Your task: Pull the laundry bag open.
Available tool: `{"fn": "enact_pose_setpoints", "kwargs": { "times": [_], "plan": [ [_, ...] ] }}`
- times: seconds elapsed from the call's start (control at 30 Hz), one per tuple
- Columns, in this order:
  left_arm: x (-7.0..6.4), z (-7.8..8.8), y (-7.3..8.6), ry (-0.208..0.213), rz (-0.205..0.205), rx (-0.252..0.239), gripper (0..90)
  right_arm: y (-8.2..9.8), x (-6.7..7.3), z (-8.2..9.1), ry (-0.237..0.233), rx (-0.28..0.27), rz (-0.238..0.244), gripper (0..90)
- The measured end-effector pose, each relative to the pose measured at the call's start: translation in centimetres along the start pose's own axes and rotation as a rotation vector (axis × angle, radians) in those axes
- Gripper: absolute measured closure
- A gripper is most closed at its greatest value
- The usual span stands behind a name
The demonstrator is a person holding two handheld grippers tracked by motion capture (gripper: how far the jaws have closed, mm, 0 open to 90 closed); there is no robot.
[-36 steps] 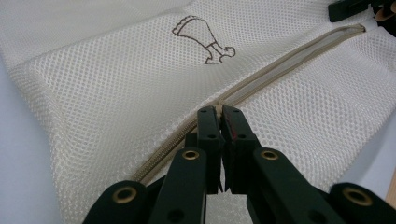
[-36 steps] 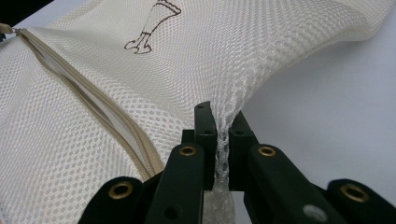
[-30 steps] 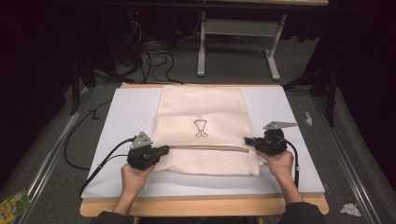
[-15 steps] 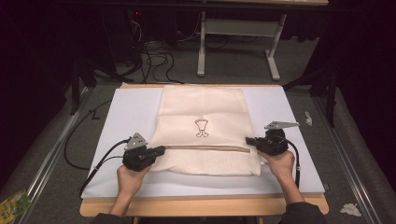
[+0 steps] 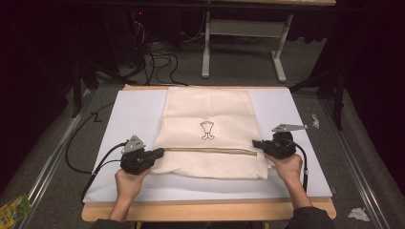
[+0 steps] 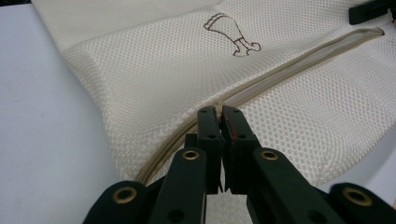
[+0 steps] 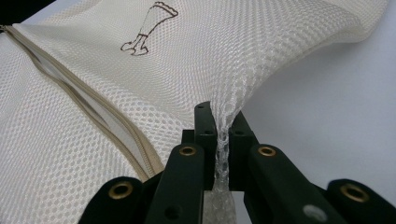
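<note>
Pinching the mesh bag (image 7: 224,60), right gripper (image 7: 223,140) fingers may tear it; left gripper (image 6: 219,122) fingers, closed at the zipper (image 6: 299,63), may slip.

mesh bag on the white mat

a cream mesh laundry bag (image 5: 210,133) lies flat across the middle of the white mat (image 5: 129,114). its beige zipper (image 5: 210,150) runs crosswise, partly open, below a small brown printed emblem (image 5: 207,130).
</note>
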State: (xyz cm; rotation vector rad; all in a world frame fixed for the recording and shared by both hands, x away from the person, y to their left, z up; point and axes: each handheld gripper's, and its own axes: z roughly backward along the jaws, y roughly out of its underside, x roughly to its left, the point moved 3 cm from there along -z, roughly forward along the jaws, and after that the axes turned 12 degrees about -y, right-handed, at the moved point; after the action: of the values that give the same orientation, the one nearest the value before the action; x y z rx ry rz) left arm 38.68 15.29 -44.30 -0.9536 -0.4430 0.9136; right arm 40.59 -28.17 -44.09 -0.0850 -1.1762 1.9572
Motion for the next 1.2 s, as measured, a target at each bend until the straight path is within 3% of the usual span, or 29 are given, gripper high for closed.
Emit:
{"fn": "enact_pose_setpoints", "kwargs": {
  "times": [1.2],
  "plan": [
    [1.9,1.5,0.1,-0.052,0.035,-0.027,87.1,-0.4,-0.6,0.9,0.023,-0.018,-0.007,88.0]
  ]
}}
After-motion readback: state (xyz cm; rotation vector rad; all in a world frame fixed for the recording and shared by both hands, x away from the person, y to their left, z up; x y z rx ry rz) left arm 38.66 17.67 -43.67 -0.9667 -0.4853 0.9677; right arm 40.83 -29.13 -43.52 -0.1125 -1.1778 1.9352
